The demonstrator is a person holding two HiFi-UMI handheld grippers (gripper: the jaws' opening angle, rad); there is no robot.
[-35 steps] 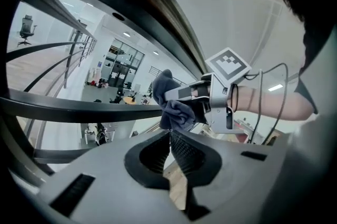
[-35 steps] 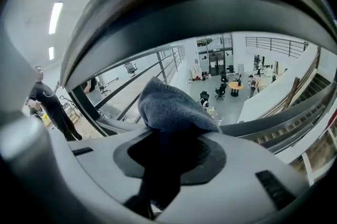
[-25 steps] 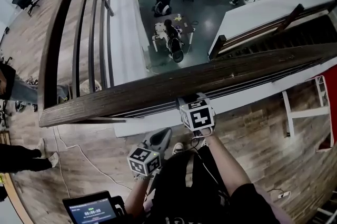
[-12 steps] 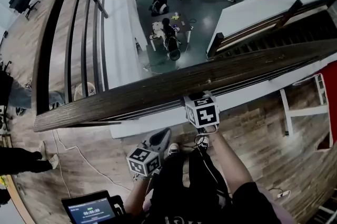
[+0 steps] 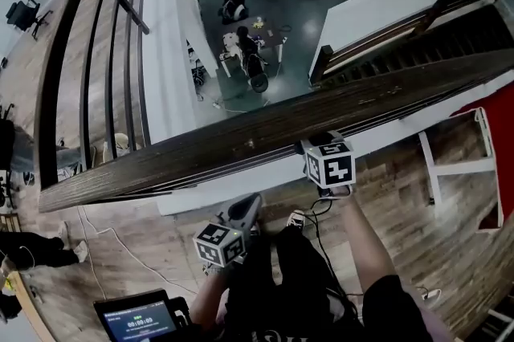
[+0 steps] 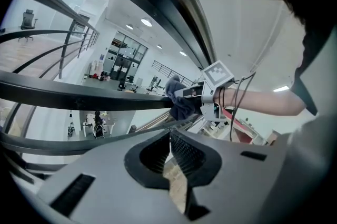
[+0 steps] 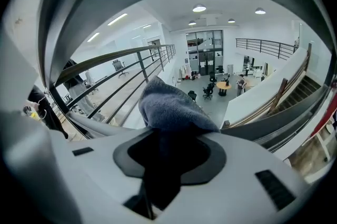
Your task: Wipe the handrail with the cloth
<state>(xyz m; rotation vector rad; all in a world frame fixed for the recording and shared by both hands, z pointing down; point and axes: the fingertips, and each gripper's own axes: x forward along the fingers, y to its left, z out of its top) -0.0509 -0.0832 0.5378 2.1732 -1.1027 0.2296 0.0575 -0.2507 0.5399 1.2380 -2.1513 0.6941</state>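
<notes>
Right gripper view shows my right gripper (image 7: pixel 169 144) clamped on the grey-blue fleecy cloth (image 7: pixel 171 107), its bunched nap pressed to the near edge of the long, dark, wood-grained handrail (image 5: pixel 241 144) around mid-span; I judge wiping under way, with long stretches of flat plank either side left, though no streaks mark what's done. My left gripper (image 6: pixel 169 150) hangs low, ribbed pads drawn together on nothing.

no legible text, screen (image 5: pixel 138 322) digits unreadable

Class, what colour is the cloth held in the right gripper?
Greyish blue; the cloth shows best in the right gripper view.
</notes>
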